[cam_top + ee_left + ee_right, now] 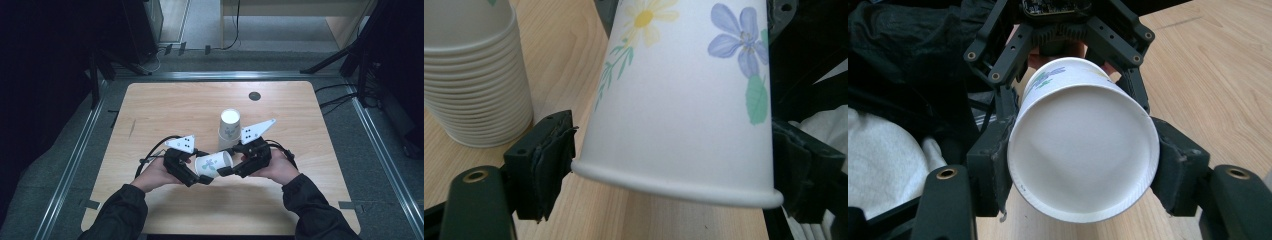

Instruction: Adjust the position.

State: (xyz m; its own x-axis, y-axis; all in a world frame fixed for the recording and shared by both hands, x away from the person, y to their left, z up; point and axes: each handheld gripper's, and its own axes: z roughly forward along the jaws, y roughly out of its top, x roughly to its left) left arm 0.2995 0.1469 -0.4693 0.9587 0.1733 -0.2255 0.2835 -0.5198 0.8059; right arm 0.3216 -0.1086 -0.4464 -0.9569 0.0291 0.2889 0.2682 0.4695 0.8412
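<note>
With the paper cup [214, 164] lying sideways between my grippers, right gripper [1083, 150] pinching its base and left gripper [674, 160] closing around its rim, squeezing harder could crumple it.

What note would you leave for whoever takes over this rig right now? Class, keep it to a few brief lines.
Left claw: pads touch one end of the flower-printed white paper cup.
Right claw: shut on the cup's other end; the cup lies sideways between them.
Upside-down stack of white paper cups: on the wooden table, behind the claws.
Done: one cup is apart from the stack.
Left: probably pass it to one claw and set it down.
</note>
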